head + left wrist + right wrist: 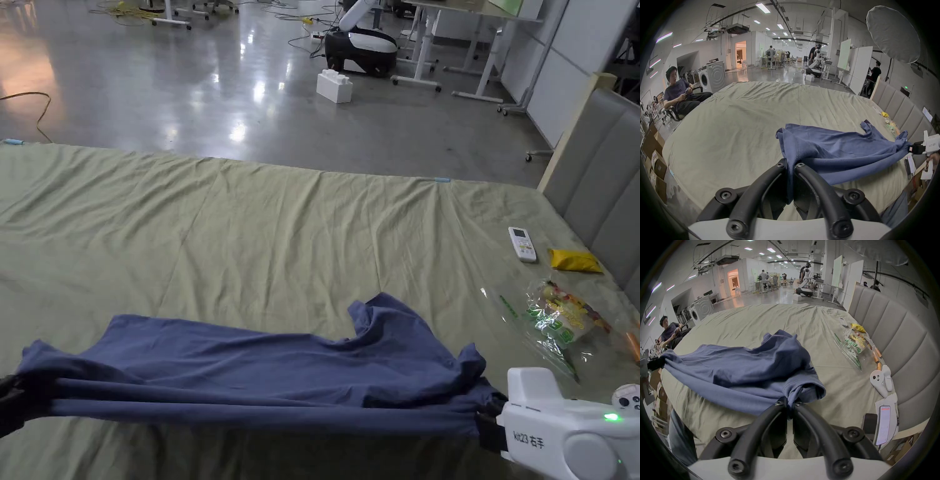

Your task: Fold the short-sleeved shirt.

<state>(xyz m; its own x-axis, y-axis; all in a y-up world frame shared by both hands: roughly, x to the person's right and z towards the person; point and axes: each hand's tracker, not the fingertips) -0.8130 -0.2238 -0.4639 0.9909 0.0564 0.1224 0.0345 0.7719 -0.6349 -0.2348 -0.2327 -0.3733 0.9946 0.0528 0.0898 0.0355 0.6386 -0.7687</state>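
A blue short-sleeved shirt (262,369) is stretched across the near edge of a bed covered in a pale green sheet (250,237). Its near edge is lifted and pulled taut between both grippers, while the far part lies rumpled on the sheet. My left gripper (791,165) is shut on the shirt's (831,146) left end, cloth pinched between the black jaws. My right gripper (789,404) is shut on the shirt's (740,368) right end beside a sleeve opening. The head view has the right gripper (490,419) at lower right and the left gripper (19,400) at the left edge.
At the right of the bed lie a white remote (522,244), a yellow packet (574,260) and a clear snack bag (559,319). A grey padded headboard (600,181) stands right. A controller (881,382) and phone (883,425) lie near the corner. A person (677,95) sits left.
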